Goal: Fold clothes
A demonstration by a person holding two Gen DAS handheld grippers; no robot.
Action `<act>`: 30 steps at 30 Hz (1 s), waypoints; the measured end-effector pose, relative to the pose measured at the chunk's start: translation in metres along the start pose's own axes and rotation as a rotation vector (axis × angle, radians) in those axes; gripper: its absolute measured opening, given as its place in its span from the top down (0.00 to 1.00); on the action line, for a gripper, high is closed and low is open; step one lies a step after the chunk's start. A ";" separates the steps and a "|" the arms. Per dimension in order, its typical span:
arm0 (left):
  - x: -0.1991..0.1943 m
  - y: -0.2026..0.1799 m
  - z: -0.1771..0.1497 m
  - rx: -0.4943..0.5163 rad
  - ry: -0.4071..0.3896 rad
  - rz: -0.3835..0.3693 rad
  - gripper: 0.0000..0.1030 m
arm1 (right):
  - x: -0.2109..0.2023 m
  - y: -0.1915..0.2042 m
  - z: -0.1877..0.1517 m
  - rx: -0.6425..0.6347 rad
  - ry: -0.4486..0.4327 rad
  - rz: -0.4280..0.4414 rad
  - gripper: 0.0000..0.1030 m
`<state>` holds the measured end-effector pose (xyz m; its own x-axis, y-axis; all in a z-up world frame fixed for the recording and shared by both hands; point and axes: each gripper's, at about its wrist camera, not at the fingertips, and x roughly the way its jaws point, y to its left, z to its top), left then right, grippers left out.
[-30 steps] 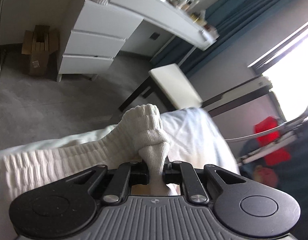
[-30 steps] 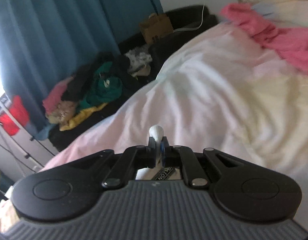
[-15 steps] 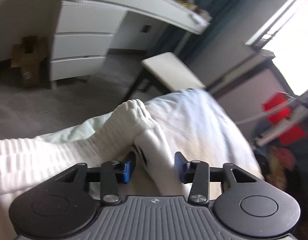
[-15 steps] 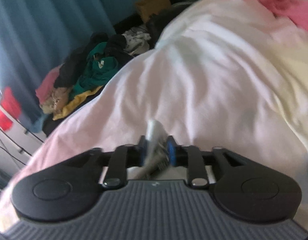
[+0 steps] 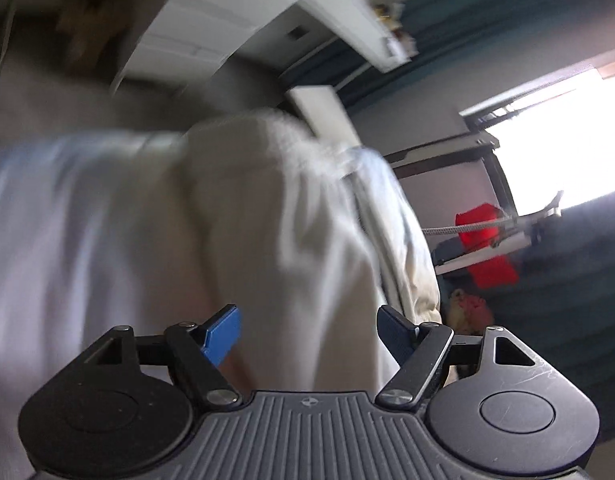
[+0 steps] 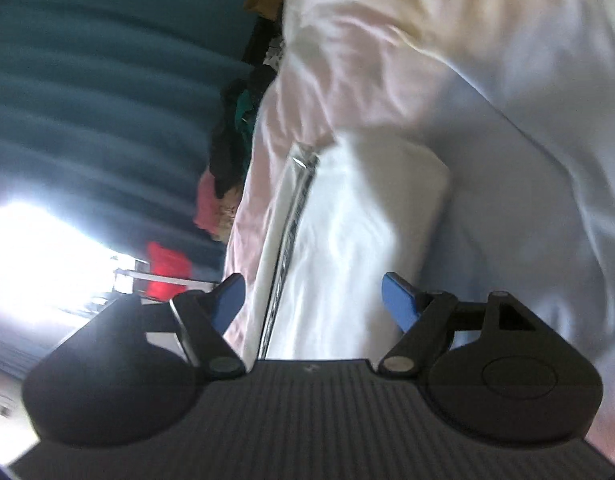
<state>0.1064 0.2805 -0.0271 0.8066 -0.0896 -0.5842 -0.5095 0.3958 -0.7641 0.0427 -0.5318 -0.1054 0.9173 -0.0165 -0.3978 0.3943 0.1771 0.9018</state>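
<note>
while both views smear with motion blur, i can read this much:
left gripper: my left gripper (image 5: 309, 334) has its jaws spread wide, blue pads apart, nothing pinched between them.
right gripper: my right gripper (image 6: 313, 298) is also spread wide and grips nothing.
garment: the white garment (image 5: 267, 216) lies folded over on the bed (image 6: 527, 120), a soft hump just ahead of the left gripper; its near end runs between the left fingers but i see no pad touching it.
same garment, right view: the white garment (image 6: 359, 224) shows as a long folded bundle running away from the right gripper, with a dark-and-silver strip along its left edge; i cannot tell what that strip is.
bed: pale sheet, rumpled, under and around the garment.
room, left view: white drawer unit (image 5: 195, 48) and a pale stool (image 5: 323, 110) beyond the bed, a red object (image 5: 487, 248) near the bright window.
room, right view: teal curtain (image 6: 107, 60), and a heap of mixed clothes (image 6: 235, 128) beside the bed's edge.
</note>
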 end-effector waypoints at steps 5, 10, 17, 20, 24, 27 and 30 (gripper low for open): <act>0.018 0.040 -0.003 -0.141 0.016 0.055 0.30 | 0.008 -0.028 -0.013 0.040 0.083 0.005 0.26; 0.040 0.032 0.004 -0.116 -0.055 0.004 0.30 | 0.033 -0.032 -0.011 0.032 0.052 0.038 0.29; 0.063 0.035 0.024 -0.133 -0.208 -0.013 0.62 | 0.052 -0.033 -0.004 0.013 -0.061 0.022 0.37; 0.063 0.032 0.024 -0.148 -0.222 -0.008 0.76 | 0.051 -0.035 -0.001 0.020 -0.099 0.014 0.65; 0.043 0.026 0.023 -0.146 -0.290 -0.069 0.88 | 0.051 -0.037 0.003 0.029 -0.149 0.003 0.83; 0.034 -0.002 0.026 -0.058 -0.341 -0.108 0.89 | 0.048 -0.035 0.006 0.030 -0.182 0.011 0.86; 0.012 -0.011 0.021 -0.008 -0.351 -0.145 0.89 | 0.031 -0.025 0.012 0.003 -0.185 0.046 0.87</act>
<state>0.1276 0.2944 -0.0201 0.9236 0.1748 -0.3412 -0.3832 0.3950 -0.8350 0.0618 -0.5486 -0.1387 0.9287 -0.1895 -0.3188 0.3520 0.1791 0.9187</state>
